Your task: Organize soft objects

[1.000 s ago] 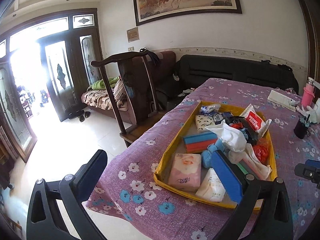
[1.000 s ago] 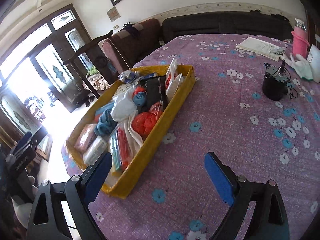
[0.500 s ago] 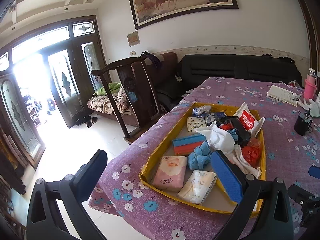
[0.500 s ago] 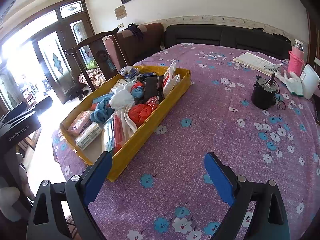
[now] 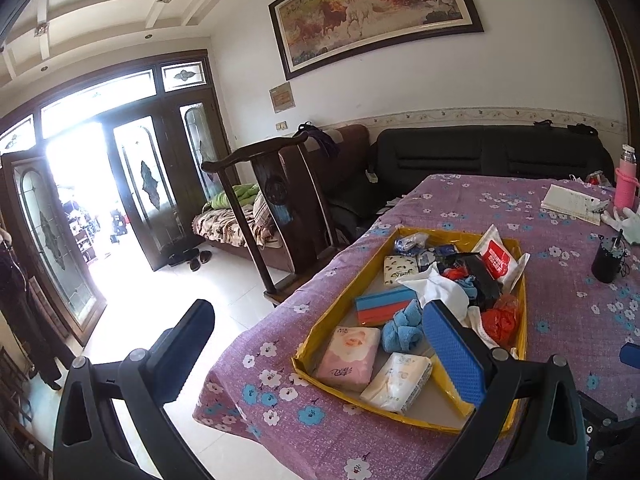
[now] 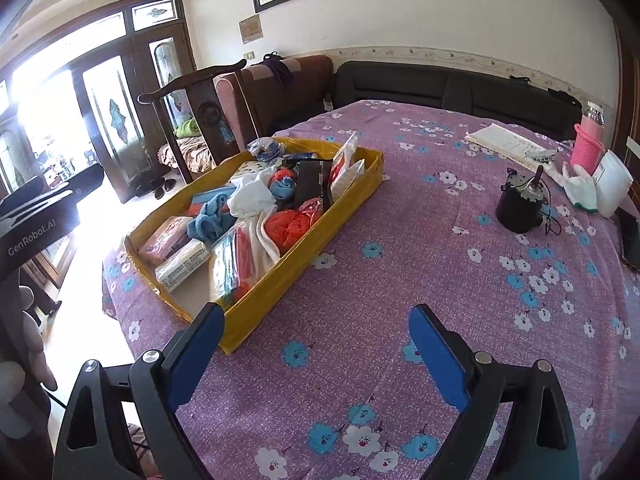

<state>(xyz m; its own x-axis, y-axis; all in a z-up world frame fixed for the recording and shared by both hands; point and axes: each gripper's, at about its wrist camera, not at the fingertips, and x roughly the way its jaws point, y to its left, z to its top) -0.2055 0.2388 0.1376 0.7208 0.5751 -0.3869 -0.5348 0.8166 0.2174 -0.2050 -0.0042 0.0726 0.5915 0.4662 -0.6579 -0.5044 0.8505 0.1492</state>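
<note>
A yellow tray point(image 5: 343, 296) point(image 6: 280, 276) sits on the purple flowered tablecloth point(image 6: 420, 264). It holds soft things: a pink tissue pack point(image 5: 350, 354), a white tissue pack point(image 5: 398, 380), a blue cloth point(image 5: 402, 326) point(image 6: 210, 220), a white cloth point(image 5: 438, 286) point(image 6: 252, 196), a red bag point(image 5: 500, 320) point(image 6: 290, 226), a blue-and-red sponge point(image 5: 384, 308). My left gripper point(image 5: 316, 350) is open and empty, high off the tray's near left corner. My right gripper point(image 6: 316, 348) is open and empty, above the cloth just right of the tray's near end.
A black cup point(image 6: 520, 210), white gloves point(image 6: 576, 184), a notebook point(image 6: 504, 144), a pink bottle point(image 6: 586, 144) and a white container point(image 6: 612, 186) stand at the table's right. A wooden chair point(image 5: 276, 208) and a black sofa point(image 5: 488, 156) lie beyond the table.
Both grippers have pulled back and up from the tray, so it looks smaller and farther away. Both stay open and empty.
</note>
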